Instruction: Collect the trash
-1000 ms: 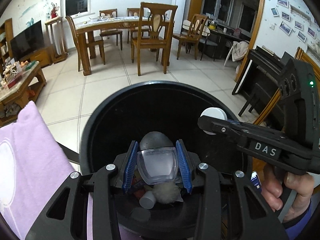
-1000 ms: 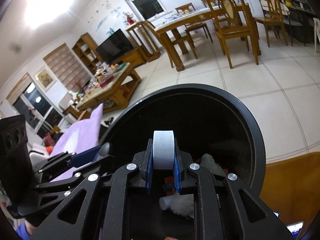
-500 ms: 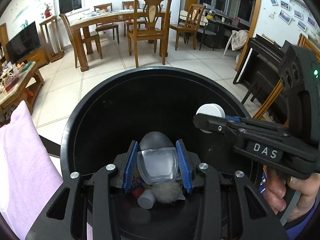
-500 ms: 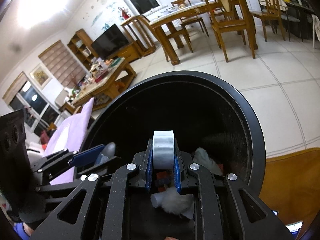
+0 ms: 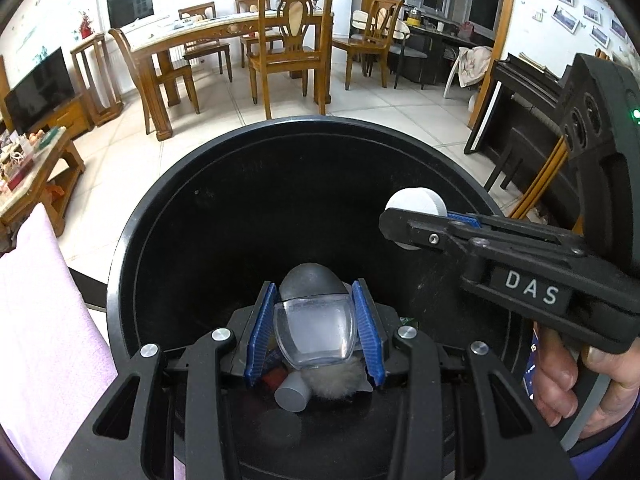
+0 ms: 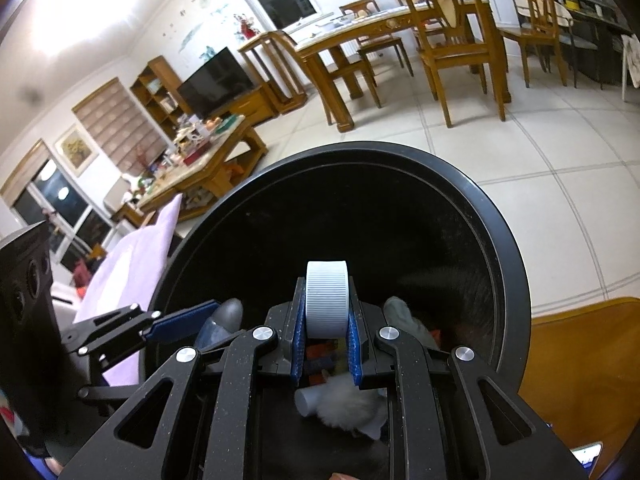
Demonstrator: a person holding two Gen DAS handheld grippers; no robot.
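Both grippers hang over the mouth of a round black trash bin [image 5: 132,232] [image 6: 508,240]. My left gripper [image 5: 314,320] is shut on a small clear plastic container with a dark grey cap [image 5: 314,330]; its blue pads press both sides. My right gripper [image 6: 326,320] is shut on a white ribbed bottle cap [image 6: 326,300], also seen from the left wrist as a white disc [image 5: 416,204] at the right gripper's tip [image 5: 404,228]. At the bin's bottom lie a fluffy white wad [image 5: 332,380] [image 6: 348,404], a small grey tube [image 5: 292,394] and red-orange scraps [image 6: 320,356].
A pink cloth [image 5: 44,328] [image 6: 132,264] lies left of the bin. A person's hand [image 5: 560,384] holds the right gripper's handle. A wooden surface [image 6: 580,368] sits to the right. Beyond are tiled floor, a dining table with chairs [image 5: 288,52], a coffee table [image 6: 200,160] and a dark piano [image 5: 520,116].
The left gripper has sunk toward the bin, so the bin's opening fills more of its view. Both grips are unchanged, and the right gripper has barely moved.
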